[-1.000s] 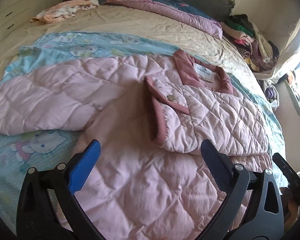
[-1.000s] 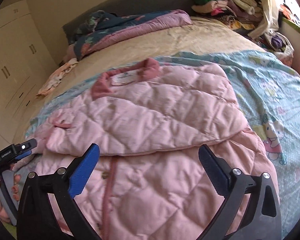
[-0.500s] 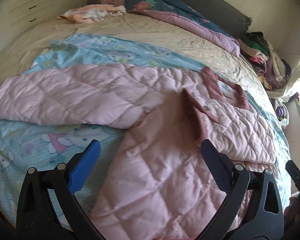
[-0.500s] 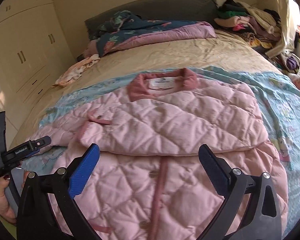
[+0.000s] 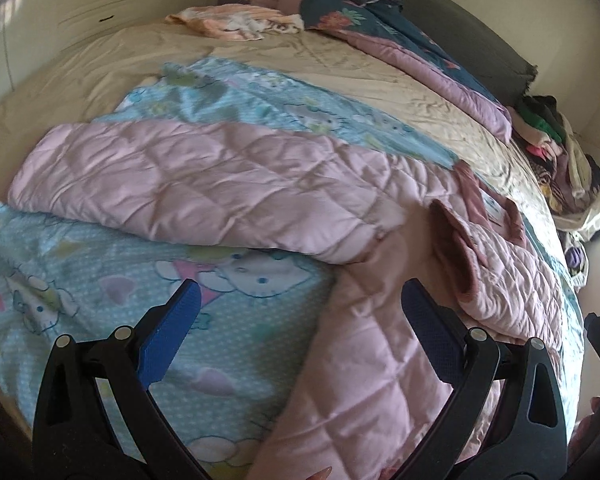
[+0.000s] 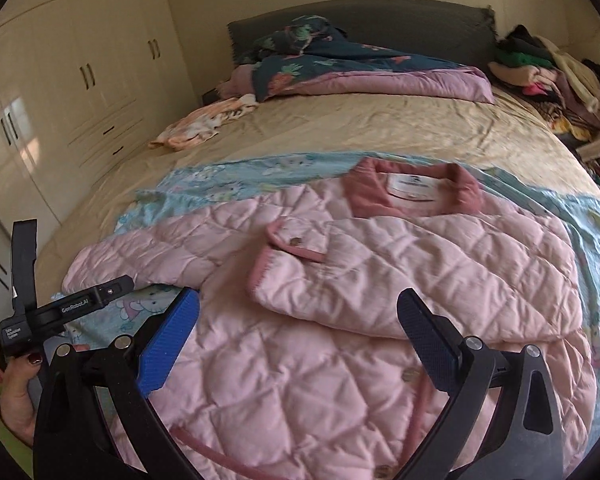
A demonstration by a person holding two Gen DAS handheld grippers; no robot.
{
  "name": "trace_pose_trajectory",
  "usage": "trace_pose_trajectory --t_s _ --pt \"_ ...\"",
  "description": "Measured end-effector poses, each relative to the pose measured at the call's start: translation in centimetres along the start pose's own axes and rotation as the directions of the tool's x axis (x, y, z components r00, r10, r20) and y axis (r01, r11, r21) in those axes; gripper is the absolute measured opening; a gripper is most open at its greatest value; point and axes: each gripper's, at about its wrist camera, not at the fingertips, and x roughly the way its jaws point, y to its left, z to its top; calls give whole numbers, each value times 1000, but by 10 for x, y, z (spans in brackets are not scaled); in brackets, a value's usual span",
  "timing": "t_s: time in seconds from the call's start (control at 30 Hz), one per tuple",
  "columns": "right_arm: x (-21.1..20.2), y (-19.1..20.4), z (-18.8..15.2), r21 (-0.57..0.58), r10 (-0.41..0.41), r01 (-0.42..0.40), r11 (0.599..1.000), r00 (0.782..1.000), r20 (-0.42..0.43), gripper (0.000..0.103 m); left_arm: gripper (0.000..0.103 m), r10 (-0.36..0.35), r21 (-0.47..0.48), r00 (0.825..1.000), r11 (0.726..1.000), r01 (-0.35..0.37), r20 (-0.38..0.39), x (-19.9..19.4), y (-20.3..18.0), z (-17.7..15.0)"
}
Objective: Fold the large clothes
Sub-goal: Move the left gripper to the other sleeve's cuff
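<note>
A pink quilted jacket (image 6: 340, 360) lies front-up on a blue cartoon-print sheet (image 5: 228, 352) on the bed. Its right sleeve (image 6: 420, 280) is folded across the chest, cuff (image 6: 296, 248) near the middle. Its other sleeve (image 5: 188, 184) lies stretched out to the left. The darker pink collar (image 6: 416, 192) with a white label points to the headboard. My left gripper (image 5: 300, 324) is open and empty above the sheet beside the jacket's left edge. My right gripper (image 6: 298, 336) is open and empty above the jacket's lower front. The left gripper's body (image 6: 60, 312) shows in the right wrist view.
A beige bedspread (image 6: 360, 128) covers the bed. A dark floral and purple quilt (image 6: 340, 68) lies by the grey headboard (image 6: 380, 20). A small peach garment (image 6: 204, 120) lies at the far left. A clothes pile (image 6: 548, 72) sits at the far right. Cream wardrobes (image 6: 68, 80) stand left.
Both grippers have drawn back toward the foot of the bed. The left view has swung left, so the stretched-out sleeve and the sheet now fill it. The jacket has not moved.
</note>
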Motion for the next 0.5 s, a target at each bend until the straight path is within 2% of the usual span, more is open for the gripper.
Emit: trace_pose_trajectory --t_s 0.5 --pt "41 64 3 -102 56 -62 993 996 -63 99 94 48 -127 999 991 -47 6 6 68 6"
